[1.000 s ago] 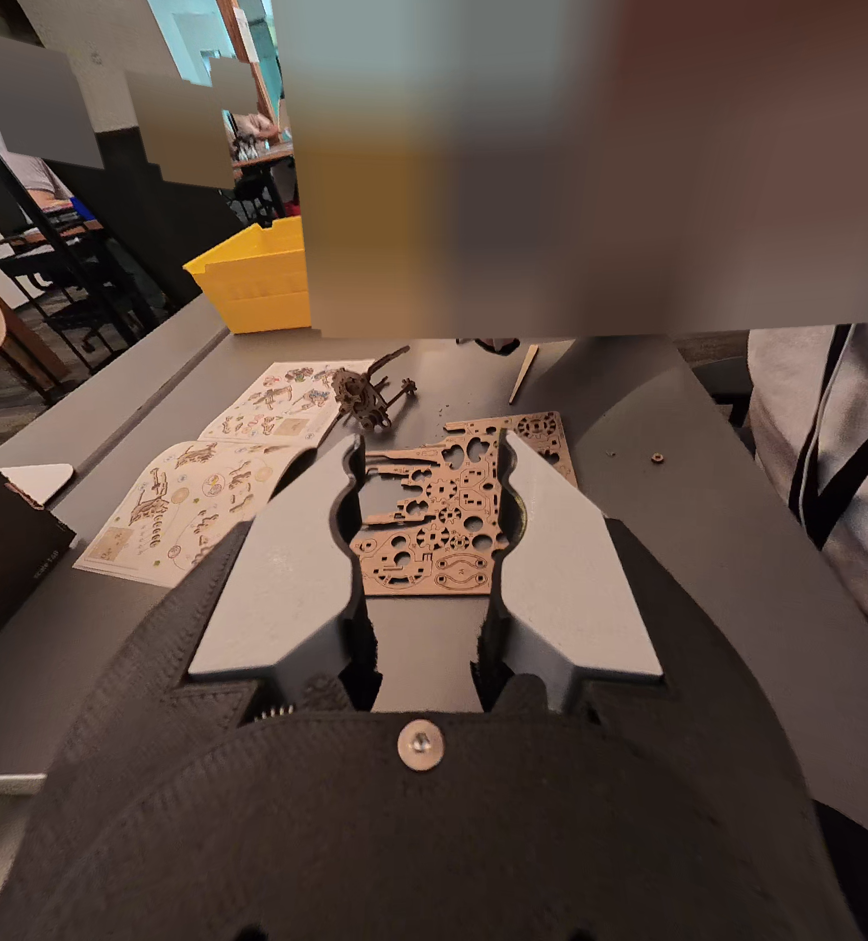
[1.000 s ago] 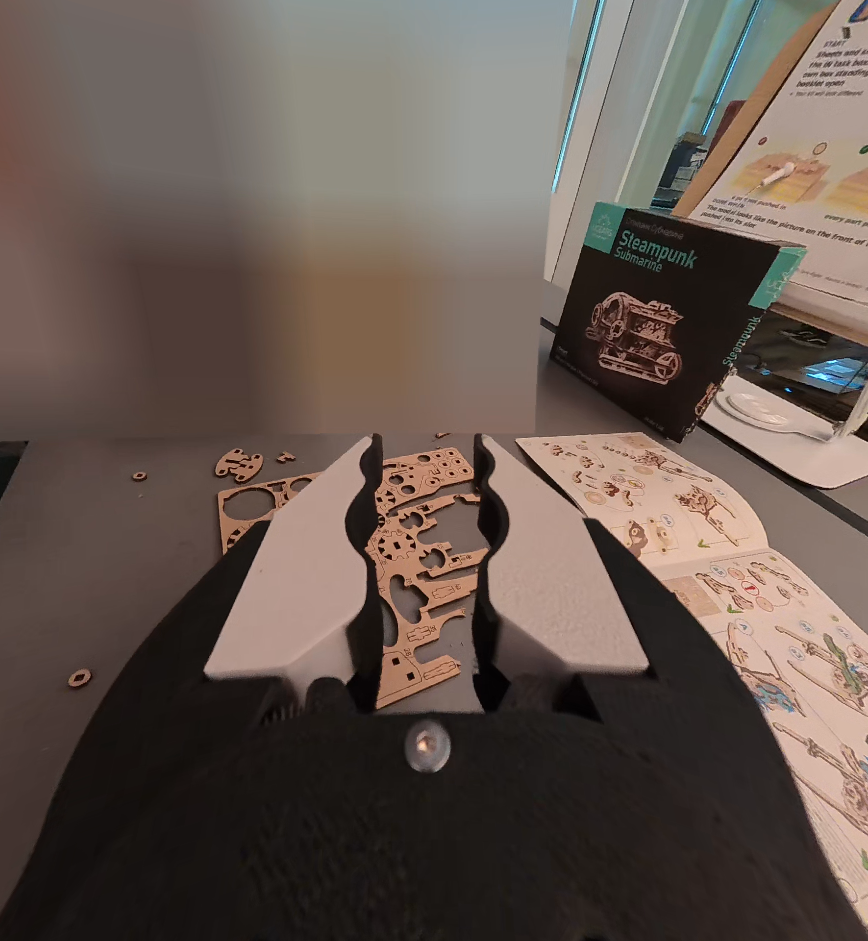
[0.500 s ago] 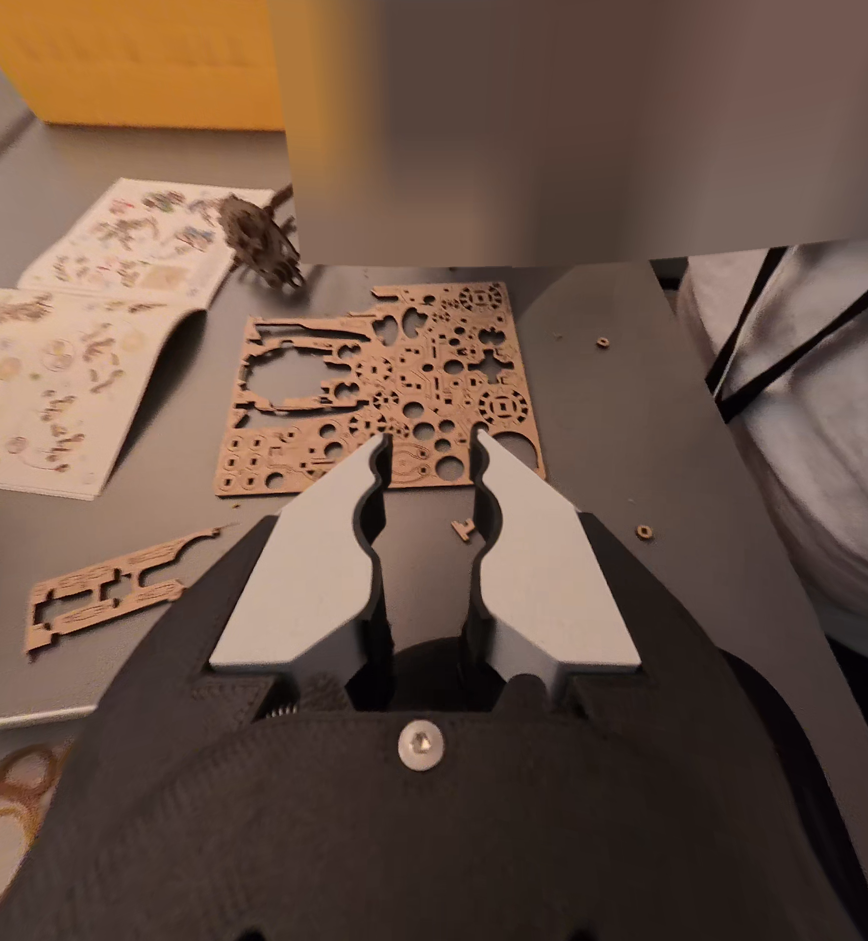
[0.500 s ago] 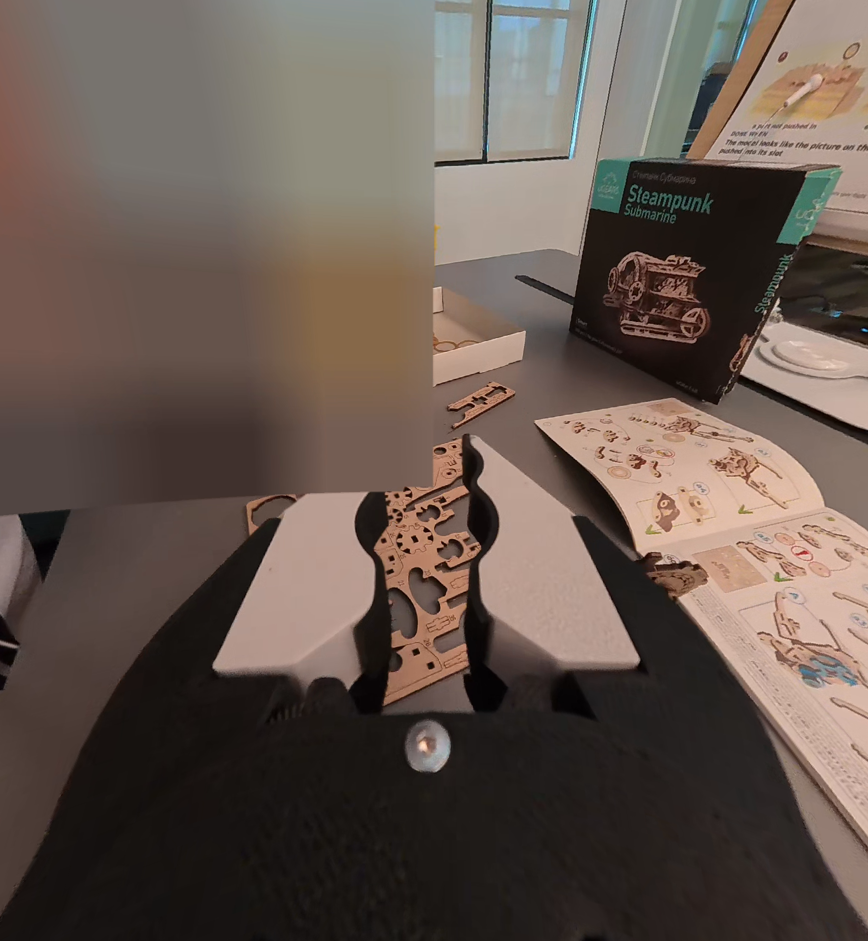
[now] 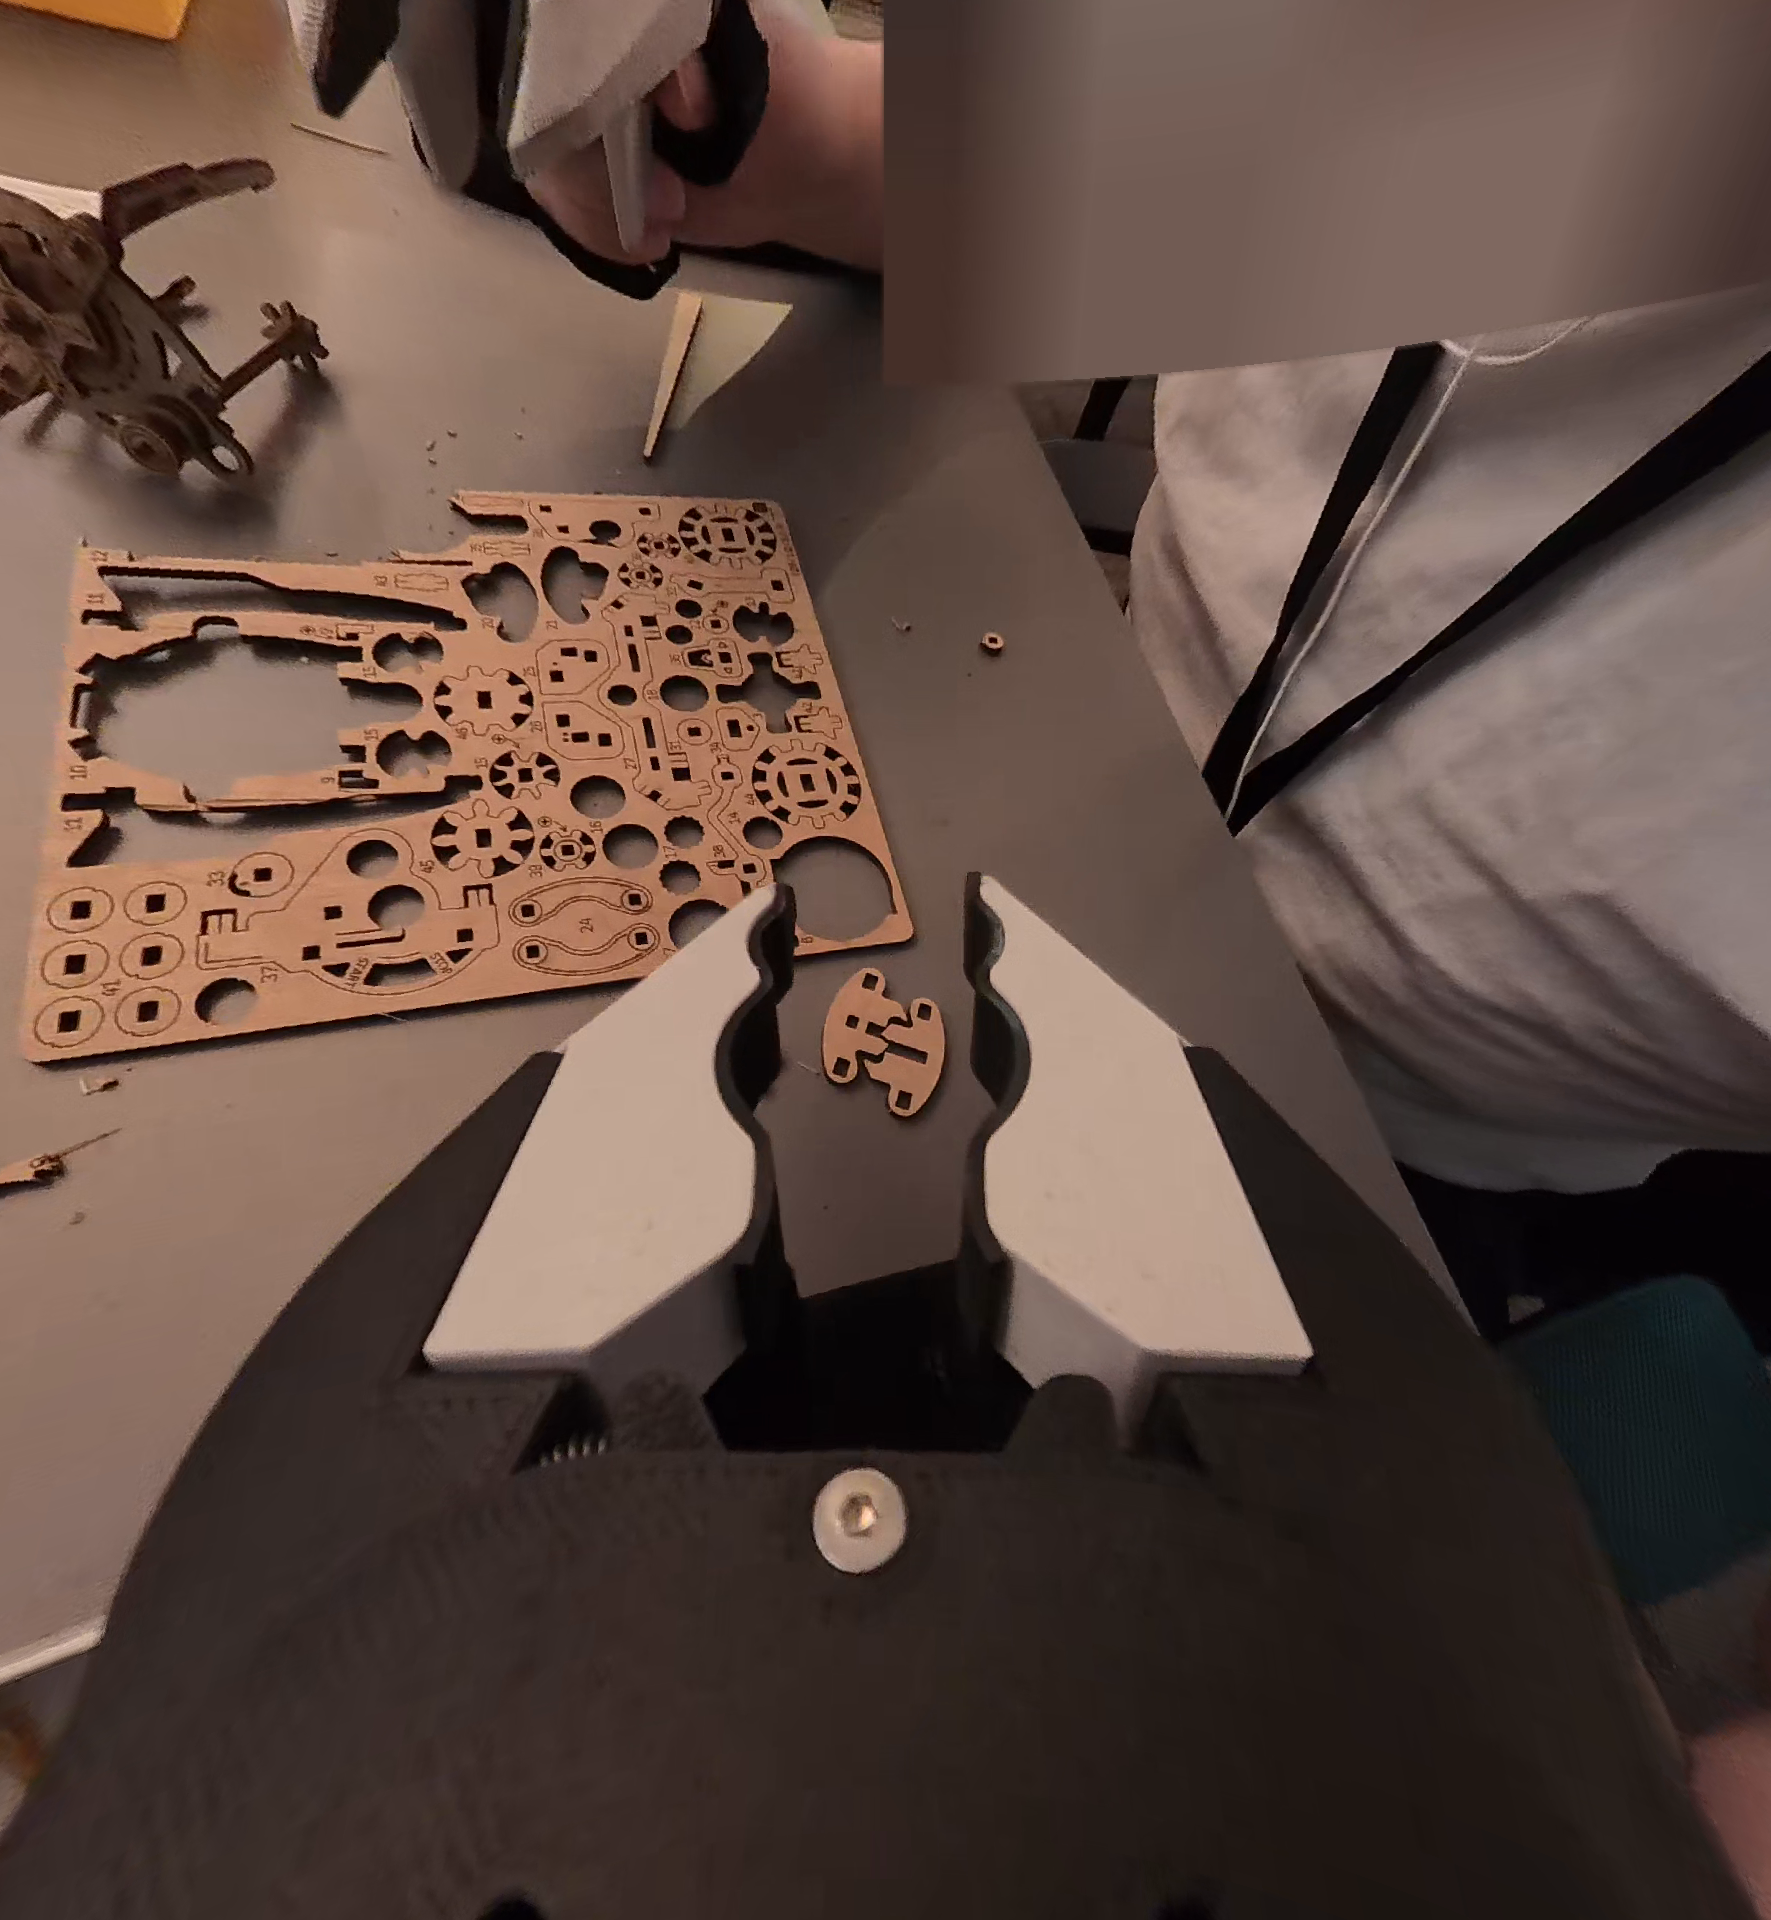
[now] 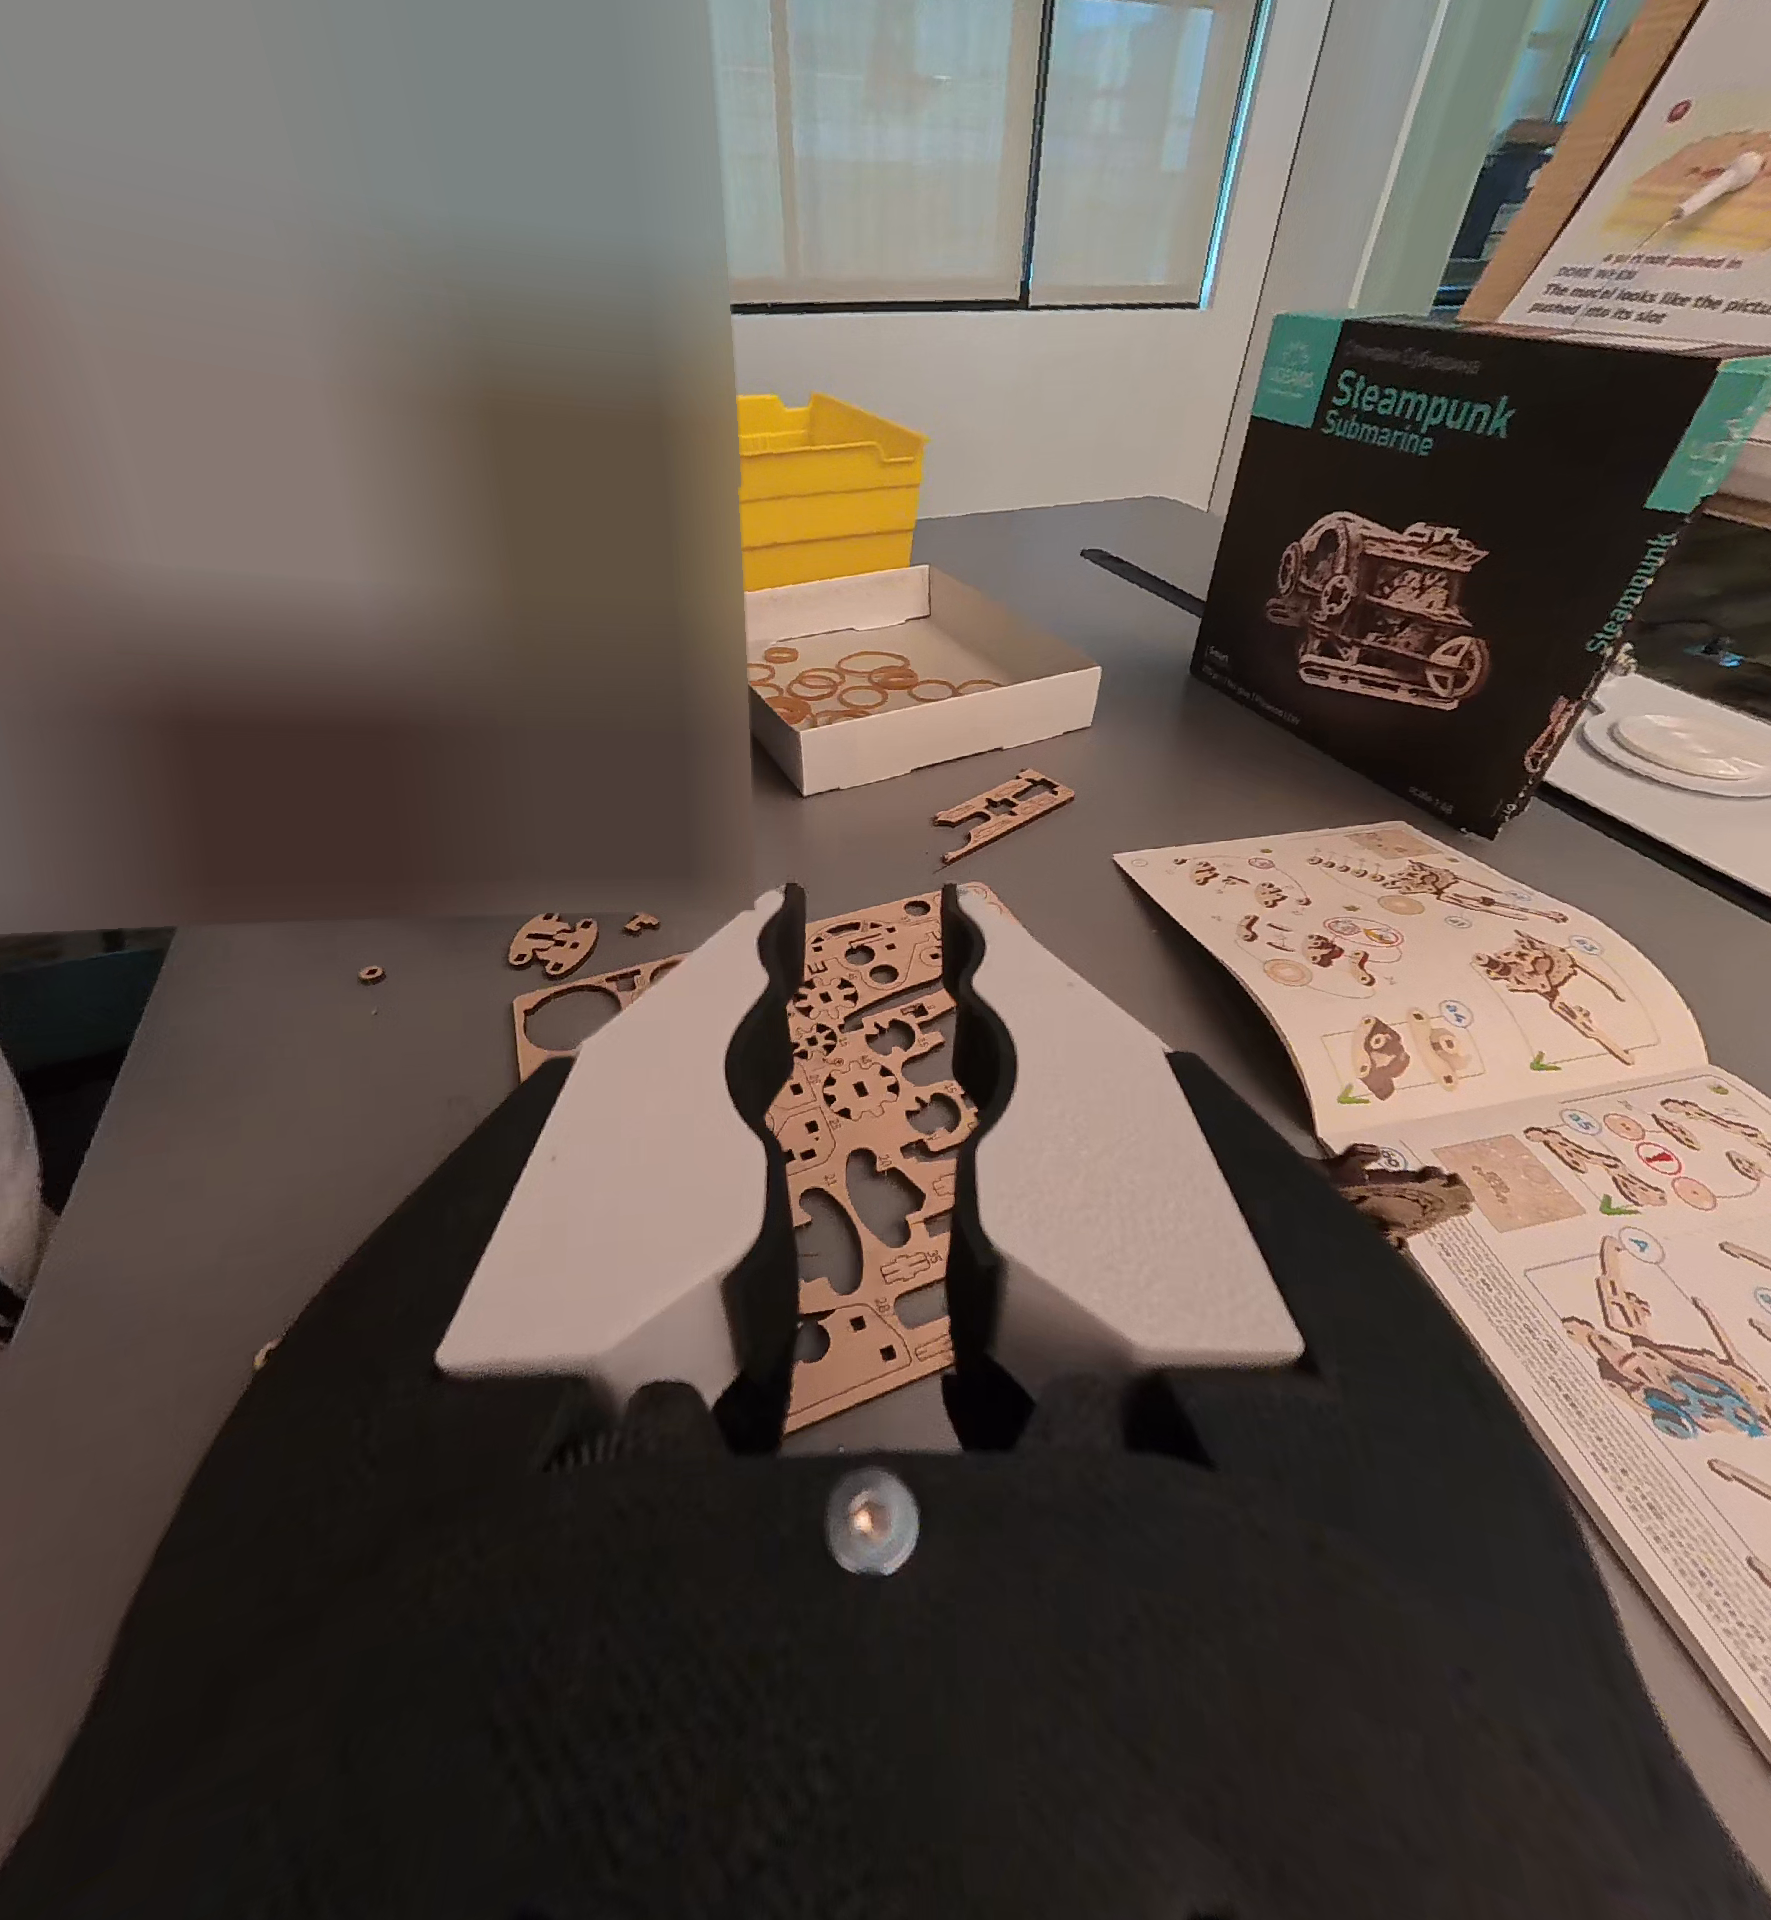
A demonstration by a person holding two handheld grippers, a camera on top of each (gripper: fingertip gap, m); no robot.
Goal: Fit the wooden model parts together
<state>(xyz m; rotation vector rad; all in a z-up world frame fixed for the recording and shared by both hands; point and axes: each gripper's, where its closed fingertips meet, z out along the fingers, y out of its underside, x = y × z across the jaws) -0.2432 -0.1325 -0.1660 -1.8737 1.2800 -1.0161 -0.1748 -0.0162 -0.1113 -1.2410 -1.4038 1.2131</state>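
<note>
My left gripper [image 5: 876,894] is open and low over the grey table. A small oval wooden part [image 5: 886,1042] lies flat between its fingers, not gripped. The punched wooden parts sheet [image 5: 445,779] lies just to the left of it. A dark, partly built model [image 5: 81,322] stands at the far left. My right gripper [image 6: 873,904] is open and empty, hovering over the same sheet [image 6: 865,1091]. It also shows in the left wrist view [image 5: 507,114], held by a hand. The oval part [image 6: 552,940] lies beyond the sheet's left corner in the right wrist view.
An open instruction booklet [image 6: 1483,1039], a black kit box [image 6: 1463,582], a white tray of rubber bands [image 6: 1016,707] and yellow bins [image 6: 819,488] stand around. A loose wooden piece [image 6: 1006,810], a wooden wedge [image 5: 673,364] and a tiny ring [image 5: 990,642] lie on the table. A person in white sits at the right edge. My hands' fingertips stand some 15 cm from each other.
My left gripper has swung down and to the right of the sheet and now straddles the small oval part. My right gripper has turned left, bringing the tray and the bins into view.
</note>
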